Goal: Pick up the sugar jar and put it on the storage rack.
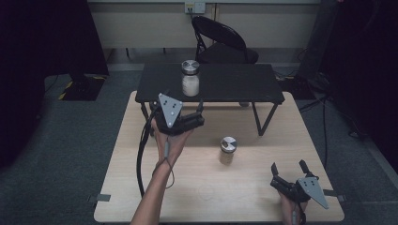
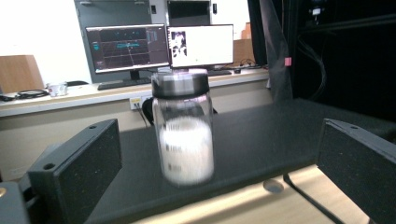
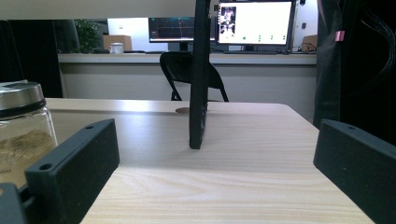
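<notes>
A glass jar of white powder (image 1: 190, 78) with a metal lid stands near the front edge of a black raised shelf (image 1: 234, 82). My left gripper (image 1: 187, 115) is held open just in front of it, a little below the shelf edge; in the left gripper view the jar (image 2: 183, 135) stands between and beyond the wide-apart jaws. A second jar with tan powder (image 1: 227, 150) stands on the wooden table (image 1: 197, 187). My right gripper (image 1: 288, 169) rests open near the table's front right, with this jar (image 3: 23, 135) off to its left.
The shelf's black leg (image 3: 198, 79) rises from the table straight ahead of the right gripper. A black folding chair (image 1: 220, 42) stands behind the shelf. Monitors (image 2: 159, 44) sit on a desk at the back wall.
</notes>
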Motion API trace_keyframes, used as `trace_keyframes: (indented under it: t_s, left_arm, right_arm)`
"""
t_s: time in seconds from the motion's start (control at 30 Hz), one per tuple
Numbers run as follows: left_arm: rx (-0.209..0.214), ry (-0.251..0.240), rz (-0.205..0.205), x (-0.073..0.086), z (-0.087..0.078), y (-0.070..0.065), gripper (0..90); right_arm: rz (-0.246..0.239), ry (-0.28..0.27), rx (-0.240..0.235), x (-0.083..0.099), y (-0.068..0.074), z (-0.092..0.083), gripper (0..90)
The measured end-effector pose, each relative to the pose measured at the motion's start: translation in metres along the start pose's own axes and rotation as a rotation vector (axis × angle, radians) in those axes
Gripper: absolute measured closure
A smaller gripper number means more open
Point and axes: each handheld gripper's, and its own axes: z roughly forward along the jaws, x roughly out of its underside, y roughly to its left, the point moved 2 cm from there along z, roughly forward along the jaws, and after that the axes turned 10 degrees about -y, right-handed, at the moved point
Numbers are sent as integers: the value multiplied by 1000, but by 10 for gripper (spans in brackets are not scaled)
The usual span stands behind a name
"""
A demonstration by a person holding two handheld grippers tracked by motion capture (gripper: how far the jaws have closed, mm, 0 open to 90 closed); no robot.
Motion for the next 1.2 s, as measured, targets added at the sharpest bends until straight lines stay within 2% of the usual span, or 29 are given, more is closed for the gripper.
trace_keyframes:
  t_s: [0.1, 0.17, 0.23, 0.3, 0.4, 0.43, 0.47, 0.5, 0.53, 0.57, 0.63, 0.73, 0.8, 0.97, 1.03, 1.13, 1.2]
  left_arm:
    - [33, 42, -3, 6, -12, 1, 7]
    - [53, 50, -11, 9, -16, 3, 13]
    - [38, 62, -12, 13, -25, 0, 26]
    - [22, 87, -40, 15, -33, -3, 28]
    - [-10, 60, 1, 29, -48, -15, 30]
    - [-12, 49, -3, 34, -52, -16, 39]
    - [-4, 18, -9, 42, -57, -16, 35]
    - [-14, 14, -5, 47, -62, -19, 23]
    - [-33, 34, -22, 48, -65, -23, 10]
    - [-14, 27, -48, 55, -70, -22, 0]
    - [8, 24, -72, 65, -76, -21, 0]
    - [12, 25, -74, 85, -84, -25, 0]
    - [31, 48, -100, 95, -89, -23, 0]
    - [45, 61, -66, 125, -97, -26, 0]
    - [23, 44, -57, 135, -102, -31, 0]
    - [12, 11, -37, 148, -107, -34, 0]
    - [12, 19, -37, 151, -109, -35, 0]
  right_arm:
    - [0, 2, -2, 0, 0, 0, 0]
    - [1, 4, -3, -1, 0, 0, 0]
    - [0, 5, -3, -1, 0, 0, 0]
    - [0, 4, -2, 0, 0, 0, 0]
    - [1, 3, -1, 0, 0, 0, 0]
    - [0, 4, -2, -1, 0, 0, 0]
    - [0, 3, -2, 0, 0, 0, 0]
    - [1, 2, -2, 0, 0, 0, 0]
    - [1, 1, -2, 0, 0, 0, 0]
    - [1, 0, -2, 0, 0, 0, 0]
    - [1, 1, -4, 0, 0, 0, 0]
    - [1, 3, -7, 0, -1, 0, 0]
    - [0, 2, -7, 0, -1, 0, 0]
    - [0, 5, -8, -1, -1, 0, 0]
    - [0, 4, -5, -1, 0, 0, 0]
    - [0, 5, -3, -1, 0, 0, 0]
    - [0, 4, -2, -1, 0, 0, 0]
